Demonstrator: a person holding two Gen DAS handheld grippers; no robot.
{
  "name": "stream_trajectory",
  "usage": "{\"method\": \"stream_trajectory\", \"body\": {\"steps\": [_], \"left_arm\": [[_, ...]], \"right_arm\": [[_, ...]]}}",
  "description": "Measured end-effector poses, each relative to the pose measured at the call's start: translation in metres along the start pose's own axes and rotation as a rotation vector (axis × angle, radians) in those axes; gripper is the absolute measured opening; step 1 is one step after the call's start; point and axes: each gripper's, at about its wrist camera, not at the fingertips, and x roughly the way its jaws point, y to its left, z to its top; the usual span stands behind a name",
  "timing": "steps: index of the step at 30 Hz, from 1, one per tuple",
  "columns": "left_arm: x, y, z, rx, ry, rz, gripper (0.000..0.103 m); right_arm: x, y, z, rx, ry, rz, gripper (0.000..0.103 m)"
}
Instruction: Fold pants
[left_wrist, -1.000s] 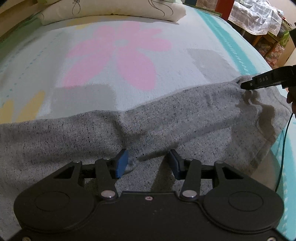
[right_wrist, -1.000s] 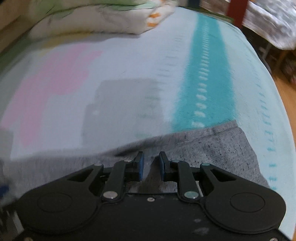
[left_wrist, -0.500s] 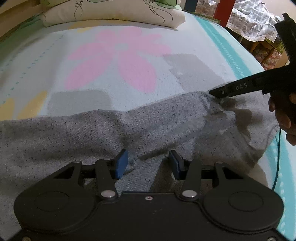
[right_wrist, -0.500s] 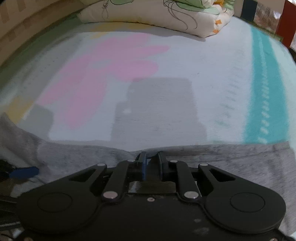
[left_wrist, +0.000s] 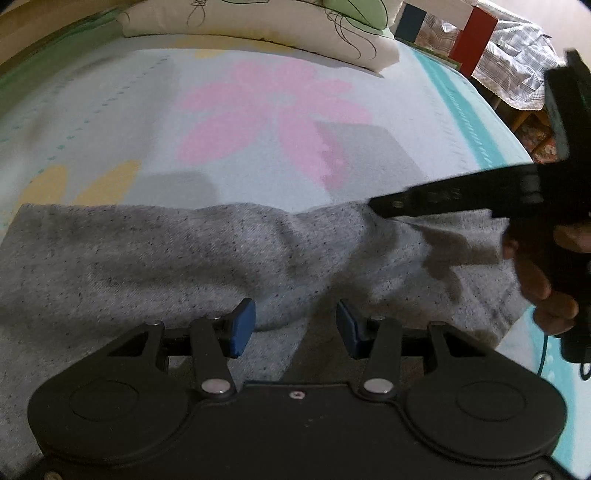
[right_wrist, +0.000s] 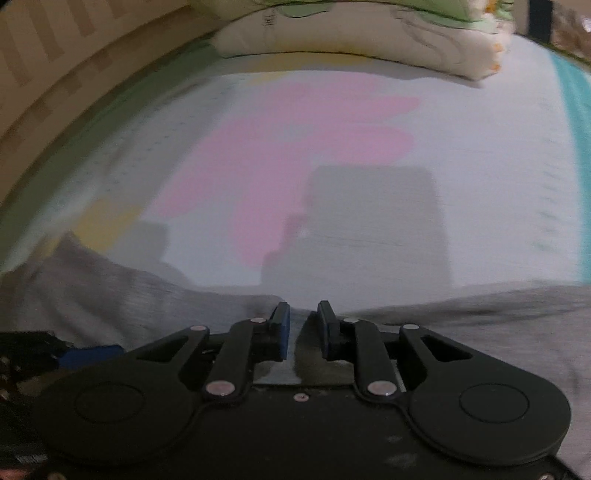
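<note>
Grey speckled pants (left_wrist: 184, 258) lie across a bed. My left gripper (left_wrist: 295, 328) is open just above the cloth near the middle of the pants. My right gripper (right_wrist: 303, 328) is nearly shut on a fold of the pants' far edge (right_wrist: 295, 354), with cloth between the blue pads. In the left wrist view the right gripper (left_wrist: 384, 206) reaches in from the right and holds that edge lifted over the pants. The grey cloth also spreads on both sides in the right wrist view (right_wrist: 498, 314).
The bed sheet (left_wrist: 110, 122) is pale blue with a pink flower and a teal stripe at the right. A folded quilt (left_wrist: 258, 26) lies at the head. A cloth-covered table (left_wrist: 517, 74) stands beyond the bed's right edge.
My right gripper has carried the pants' right end leftward over the rest of the pants. The left gripper has stayed open in place.
</note>
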Motion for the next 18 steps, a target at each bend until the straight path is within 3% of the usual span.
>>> {"method": "stream_trajectory", "body": {"steps": [4,8,14,18], "left_arm": [[-0.007,0.002,-0.003,0.012,0.005,0.012,0.054],[-0.015,0.014,-0.002,-0.019,-0.002,0.013,0.054],[-0.011,0.015,0.002,-0.030,0.022,0.019,0.055],[-0.013,0.008,0.007,-0.008,0.018,0.014,0.055]], "right_arm": [[-0.002,0.008,0.008,0.020,-0.065,-0.037,0.019],[-0.040,-0.002,-0.009,0.065,-0.128,-0.081,0.019],[-0.048,-0.018,-0.058,0.010,-0.023,-0.221,0.018],[-0.062,-0.026,-0.070,0.057,-0.013,-0.188,0.017]]}}
